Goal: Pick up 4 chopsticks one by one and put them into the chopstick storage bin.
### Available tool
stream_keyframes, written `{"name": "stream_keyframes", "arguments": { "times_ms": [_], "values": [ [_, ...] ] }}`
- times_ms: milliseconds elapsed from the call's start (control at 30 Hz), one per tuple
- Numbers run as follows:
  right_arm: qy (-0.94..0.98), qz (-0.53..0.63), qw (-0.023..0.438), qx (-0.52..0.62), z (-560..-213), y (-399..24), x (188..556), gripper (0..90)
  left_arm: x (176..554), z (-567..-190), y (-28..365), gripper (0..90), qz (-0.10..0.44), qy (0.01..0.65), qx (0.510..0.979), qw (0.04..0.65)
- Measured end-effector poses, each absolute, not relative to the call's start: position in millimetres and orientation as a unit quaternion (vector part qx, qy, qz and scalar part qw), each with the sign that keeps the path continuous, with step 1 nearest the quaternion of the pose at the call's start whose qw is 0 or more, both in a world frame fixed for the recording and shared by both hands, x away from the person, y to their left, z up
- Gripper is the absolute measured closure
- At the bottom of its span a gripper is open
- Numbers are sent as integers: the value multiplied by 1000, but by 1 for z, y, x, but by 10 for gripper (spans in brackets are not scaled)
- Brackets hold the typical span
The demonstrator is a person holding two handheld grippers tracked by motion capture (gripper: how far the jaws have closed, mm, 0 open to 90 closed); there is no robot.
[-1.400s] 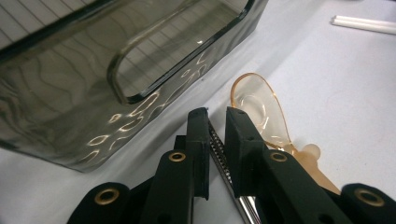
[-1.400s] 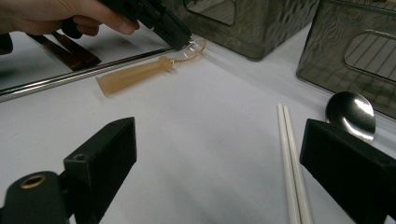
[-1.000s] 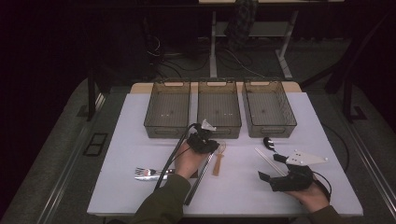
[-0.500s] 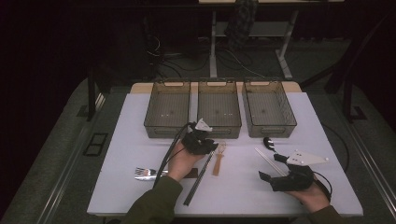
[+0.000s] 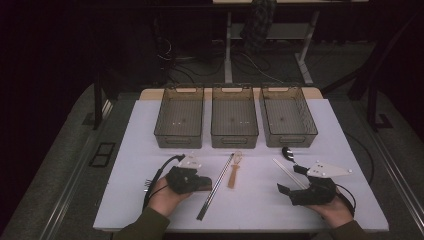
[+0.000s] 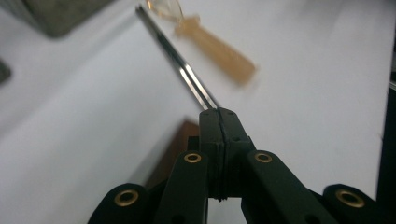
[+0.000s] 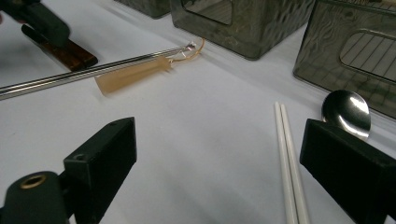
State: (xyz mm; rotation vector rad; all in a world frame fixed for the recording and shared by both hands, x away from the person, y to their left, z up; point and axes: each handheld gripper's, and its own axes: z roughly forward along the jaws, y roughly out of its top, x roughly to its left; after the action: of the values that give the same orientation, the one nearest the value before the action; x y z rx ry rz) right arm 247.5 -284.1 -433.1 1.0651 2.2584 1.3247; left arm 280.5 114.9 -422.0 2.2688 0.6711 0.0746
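My left gripper [image 5: 206, 182] is near the table's front, left of centre. It points right at a pair of metal chopsticks [image 5: 215, 187] lying diagonally. Its jaws [image 6: 219, 116] have just closed and stand shut, with nothing visible between them. The chopsticks [image 6: 177, 58] run on past the tips. A dark brown wooden piece [image 6: 170, 151] lies under the jaws. A translucent amber spoon [image 5: 234, 170] lies just right of the chopsticks. My right gripper [image 7: 222, 140] rests open at the front right. White chopsticks [image 7: 289, 163] lie between its jaws, and a metal spoon [image 7: 346, 112] lies just beyond them.
Three smoky plastic bins [image 5: 235, 120] stand in a row at the back of the white table [image 5: 350, 150]. A fork [image 5: 147, 184] lies by the left hand, partly hidden. The person's hands and sleeves come in at the front edge.
The left hand has moved back from in front of the middle bin, toward the person and to the left. The right hand has not moved.
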Motion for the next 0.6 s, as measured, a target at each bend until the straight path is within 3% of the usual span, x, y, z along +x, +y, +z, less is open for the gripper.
{"name": "stream_keyframes", "arguments": {
  "times_ms": [600],
  "values": [
    [791, 459, 158, 373, -434, -285, 247, 105, 279, -441, 116, 886, 20, 257, 903, 344]
  ]
}}
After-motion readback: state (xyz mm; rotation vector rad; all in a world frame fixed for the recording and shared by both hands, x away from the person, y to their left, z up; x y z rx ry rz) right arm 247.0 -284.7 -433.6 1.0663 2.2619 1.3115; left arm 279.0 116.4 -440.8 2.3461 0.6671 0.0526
